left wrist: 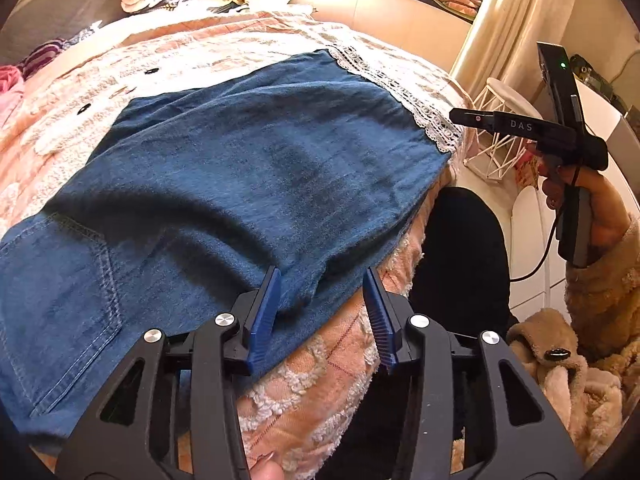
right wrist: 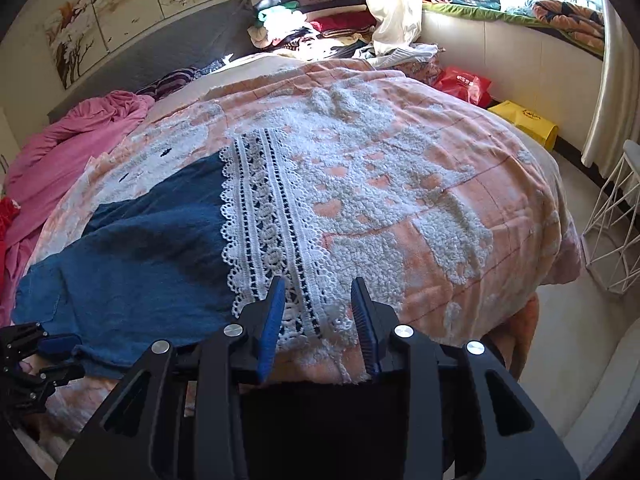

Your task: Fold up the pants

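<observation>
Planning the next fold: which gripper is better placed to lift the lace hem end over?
Right. The right gripper hangs open directly over the lace hem; the left gripper sits at the denim pants' near edge, away from the lace.

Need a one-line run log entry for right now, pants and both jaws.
pants: flat on bed, lace hem far end | left gripper: jaws open over near edge | right gripper: jaws open over hem

Two black handheld grippers with blue ribbed fingers angle downward, the left gripper (left wrist: 322,280) and the right gripper (right wrist: 318,290) each standing open with nothing pinched, the right one carried by a hand (left wrist: 596,204) in a fuzzy tan sleeve.
</observation>
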### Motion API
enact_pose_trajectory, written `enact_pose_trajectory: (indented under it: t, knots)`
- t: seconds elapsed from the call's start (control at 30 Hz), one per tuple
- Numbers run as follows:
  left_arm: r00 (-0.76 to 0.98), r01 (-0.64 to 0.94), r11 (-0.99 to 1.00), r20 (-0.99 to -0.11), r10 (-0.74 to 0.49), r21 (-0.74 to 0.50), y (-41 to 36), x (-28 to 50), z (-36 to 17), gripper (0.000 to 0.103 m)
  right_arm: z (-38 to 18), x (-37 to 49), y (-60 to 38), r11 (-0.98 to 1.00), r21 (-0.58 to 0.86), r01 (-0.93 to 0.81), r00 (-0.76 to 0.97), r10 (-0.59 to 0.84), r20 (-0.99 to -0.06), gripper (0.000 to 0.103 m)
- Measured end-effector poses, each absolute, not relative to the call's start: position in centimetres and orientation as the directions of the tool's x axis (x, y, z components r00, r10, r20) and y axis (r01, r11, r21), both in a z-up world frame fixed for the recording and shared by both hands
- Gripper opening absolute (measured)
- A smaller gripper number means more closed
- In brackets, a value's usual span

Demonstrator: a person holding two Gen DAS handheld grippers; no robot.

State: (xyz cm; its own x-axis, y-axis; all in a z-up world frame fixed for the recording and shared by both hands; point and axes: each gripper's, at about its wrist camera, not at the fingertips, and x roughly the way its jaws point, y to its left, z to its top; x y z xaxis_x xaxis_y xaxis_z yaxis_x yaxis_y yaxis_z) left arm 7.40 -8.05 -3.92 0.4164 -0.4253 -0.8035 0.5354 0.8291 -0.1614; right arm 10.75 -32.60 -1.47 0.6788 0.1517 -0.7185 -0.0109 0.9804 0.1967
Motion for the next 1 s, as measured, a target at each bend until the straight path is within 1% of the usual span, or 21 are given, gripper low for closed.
enact_pose_trajectory:
  t: [0.03, 0.07, 0.1, 0.17, 0.2, 0.23, 0.27, 0.37, 0.43, 0.53, 0.63, 0.7, 0.73, 0.83, 0.9, 1.0]
  knots:
    - [0.42, 0.521, 0.836, -0.801, -0.427, -0.172, -7.6, 7.3, -3.6, 0.041, -1.1, 10.7, -32.1, 0.98, 0.196, -0.033, 0.684, 0.165, -0.71, 0.035]
    - [0.43, 0.497, 0.847, -0.795, -0.428, -0.187, -6.9, 7.2, -3.2, 0.055, -0.8, 10.6, -31.4, 0.979, 0.197, -0.057, 0.689, 0.181, -0.702, 0.036]
    - [0.444, 0.472, 0.859, -0.788, -0.427, -0.2, -6.1, 7.2, -2.8, 0.074, -0.5, 10.6, -30.8, 0.976, 0.202, -0.084, 0.69, 0.203, -0.695, 0.037]
    - [0.474, 0.411, 0.883, -0.773, -0.421, -0.229, -4.2, 7.3, -2.0, 0.085, -0.2, 10.9, -29.3, 0.966, 0.216, -0.144, 0.678, 0.255, -0.69, 0.042]
    - [0.481, 0.384, 0.892, -0.772, -0.415, -0.24, -3.4, 7.4, -1.7, 0.086, -0.1, 11.1, -28.5, 0.962, 0.216, -0.167, 0.671, 0.271, -0.69, 0.045]
    - [0.49, 0.354, 0.902, -0.773, -0.404, -0.247, -2.5, 7.5, -1.4, 0.088, -0.1, 11.3, -27.6, 0.958, 0.213, -0.191, 0.663, 0.286, -0.691, 0.046]
    - [0.504, 0.324, 0.913, -0.771, -0.389, -0.249, -1.6, 7.5, -1.2, 0.094, -0.2, 11.6, -26.8, 0.954, 0.208, -0.216, 0.654, 0.3, -0.695, 0.046]
    - [0.536, 0.232, 0.94, -0.773, -0.339, -0.252, 1.3, 7.4, -0.4, 0.094, -0.8, 12.3, -24.3, 0.94, 0.199, -0.278, 0.619, 0.334, -0.711, 0.047]
    - [0.549, 0.174, 0.951, -0.776, -0.309, -0.256, 3.5, 7.0, 0.0, 0.094, -1.2, 12.5, -22.8, 0.933, 0.185, -0.309, 0.599, 0.342, -0.724, 0.053]
    - [0.59, 0.071, 0.976, -0.78, -0.208, -0.207, 7.3, 5.9, 0.9, 0.094, -2.7, 12.8, -21.0, 0.926, 0.148, -0.347, 0.56, 0.331, -0.76, 0.056]
    - [0.598, 0.016, 0.974, -0.778, -0.192, -0.228, 10.1, 4.8, 1.3, 0.094, -3.9, 12.7, -20.2, 0.926, 0.118, -0.358, 0.542, 0.309, -0.781, 0.06]
    - [0.6, 0.005, 0.961, -0.768, -0.224, -0.277, 11.2, 4.3, 1.4, 0.094, -3.6, 12.6, -20.0, 0.928, 0.107, -0.358, 0.548, 0.301, -0.78, 0.06]
    - [0.609, -0.009, 0.961, -0.763, -0.215, -0.278, 11.6, 4.0, 1.6, 0.094, -3.5, 12.6, -20.0, 0.927, 0.113, -0.357, 0.549, 0.306, -0.778, 0.06]
    - [0.628, -0.02, 0.969, -0.757, -0.179, -0.246, 12.2, 3.7, 1.8, 0.094, -3.2, 12.6, -19.9, 0.926, 0.127, -0.357, 0.549, 0.317, -0.773, 0.06]
    - [0.617, -0.052, 0.977, -0.776, -0.132, -0.208, 12.7, 4.1, 1.3, 0.094, -3.0, 12.6, -19.8, 0.925, 0.124, -0.359, 0.552, 0.317, -0.771, 0.06]
    - [0.583, -0.099, 0.978, -0.807, -0.093, -0.185, 13.4, 5.1, -0.3, 0.094, -2.8, 12.6, -19.4, 0.923, 0.13, -0.361, 0.553, 0.324, -0.767, 0.06]
